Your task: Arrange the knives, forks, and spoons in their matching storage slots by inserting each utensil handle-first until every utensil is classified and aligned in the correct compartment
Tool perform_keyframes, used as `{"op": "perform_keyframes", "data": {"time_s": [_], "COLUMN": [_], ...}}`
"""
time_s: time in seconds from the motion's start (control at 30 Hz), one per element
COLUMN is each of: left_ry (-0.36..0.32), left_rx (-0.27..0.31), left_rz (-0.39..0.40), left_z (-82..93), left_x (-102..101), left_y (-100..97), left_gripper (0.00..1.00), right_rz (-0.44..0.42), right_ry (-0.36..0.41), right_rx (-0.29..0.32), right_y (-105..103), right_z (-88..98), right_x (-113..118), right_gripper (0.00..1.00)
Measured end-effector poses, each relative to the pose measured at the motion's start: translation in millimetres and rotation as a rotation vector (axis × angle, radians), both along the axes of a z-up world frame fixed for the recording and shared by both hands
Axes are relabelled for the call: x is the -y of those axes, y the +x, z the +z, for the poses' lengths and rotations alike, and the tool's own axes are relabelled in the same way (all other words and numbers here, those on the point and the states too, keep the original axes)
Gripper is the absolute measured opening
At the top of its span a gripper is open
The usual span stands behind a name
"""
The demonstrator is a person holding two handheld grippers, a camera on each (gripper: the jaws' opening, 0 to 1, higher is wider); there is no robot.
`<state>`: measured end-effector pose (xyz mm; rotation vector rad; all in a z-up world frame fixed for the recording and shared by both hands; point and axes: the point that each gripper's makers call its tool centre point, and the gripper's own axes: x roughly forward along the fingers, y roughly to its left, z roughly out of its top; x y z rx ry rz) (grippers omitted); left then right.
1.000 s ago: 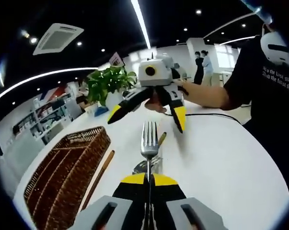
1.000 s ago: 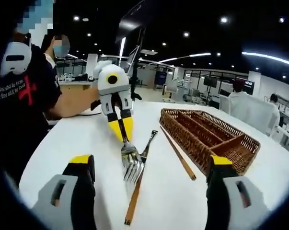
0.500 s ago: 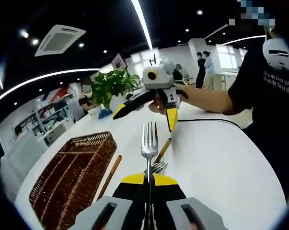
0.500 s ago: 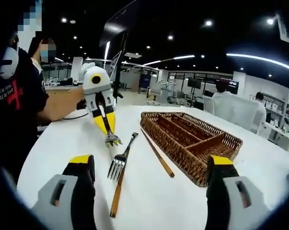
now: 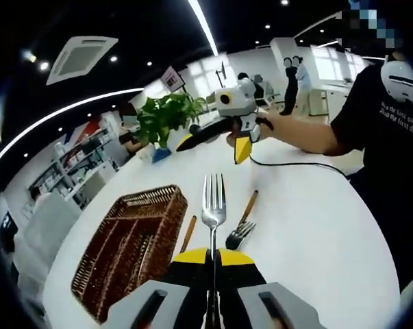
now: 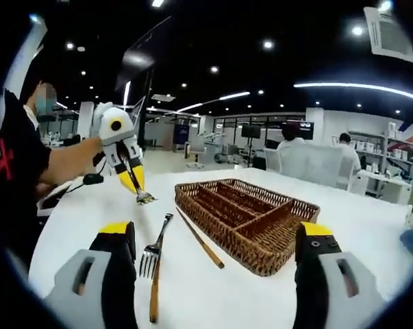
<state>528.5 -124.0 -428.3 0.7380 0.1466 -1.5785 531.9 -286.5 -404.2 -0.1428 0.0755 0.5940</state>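
Yellow-tipped fingers (image 5: 192,257) of the left gripper (image 5: 213,259) squeeze a shiny silver metal fork (image 5: 214,201) w/ prongs up, above the white table (image 5: 316,233). Right gripper (image 6: 216,236) jaws are wide apart w/ nothing between. A wood-handled fork (image 6: 153,264) & brown wooden stick (image 6: 199,238) lie beside the bumpy woven brown basket tray w/ long slots (image 6: 247,219).

White lettering stood on the person's black shirt (image 5: 398,123), its small lines too blurred to read; a red mark showed on it too.
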Motion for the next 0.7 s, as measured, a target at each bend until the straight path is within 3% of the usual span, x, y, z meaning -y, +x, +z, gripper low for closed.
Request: {"op": "perform_keyframes", "data": {"time_s": [0.23,0.33,0.7], "left_ry": [0.013,0.015,0.021], "left_rx": [0.038,0.051,0.098], "left_rz": [0.006,0.005,-0.022], "left_z": [17.0,22.8,30.4], "left_x": [0.0,1.7,6.6], "left_y": [5.7,6.3,3.1], "left_gripper": [0.02,0.02,0.02], "right_rz": [-0.121,-0.125,-0.11], "right_ry": [-0.001,-0.041,0.004], "right_rx": [-0.079,-0.065,-0.028], "right_y": [7.9,7.3,3.4], "right_z": [-9.7,-10.4,3.5], "right_x": [19.0,17.5,17.7], "right_gripper": [0.99,0.99,0.99]}}
